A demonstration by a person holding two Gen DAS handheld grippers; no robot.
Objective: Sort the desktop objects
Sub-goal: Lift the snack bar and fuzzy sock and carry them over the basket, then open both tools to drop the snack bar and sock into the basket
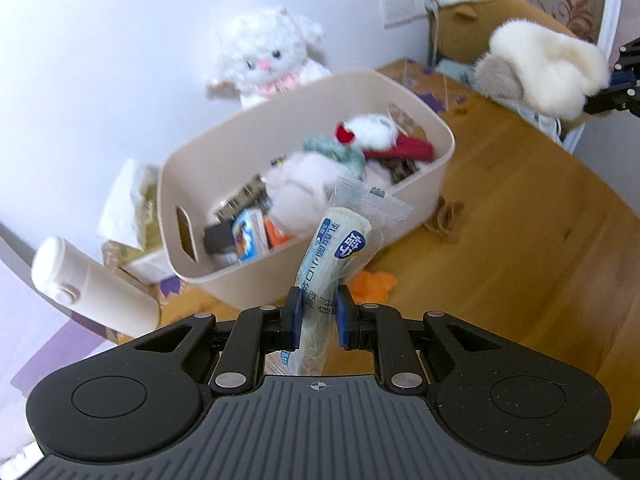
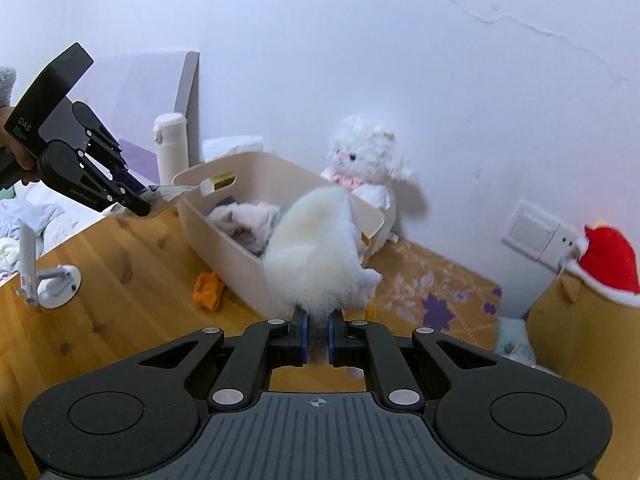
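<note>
The left claw points down at a slant toward the bin and pinches a snack packet between its blue pads. The packet sticks up out of the claw, with its top end in front of the near rim of the bin. In the right wrist view, a hand holds this claw from the left edge, above the wooden bench. The right claw also tilts down and is pressed tight on a fluffy white toy. The toy hangs in the air in front of the bin, off the bench. The bin is full of soft toys and small boxes. A white lamb toy sits behind the bin, against the wall. A small orange thing lies on the bench just beside the bin, and a white bottle stands on the far left.
</note>
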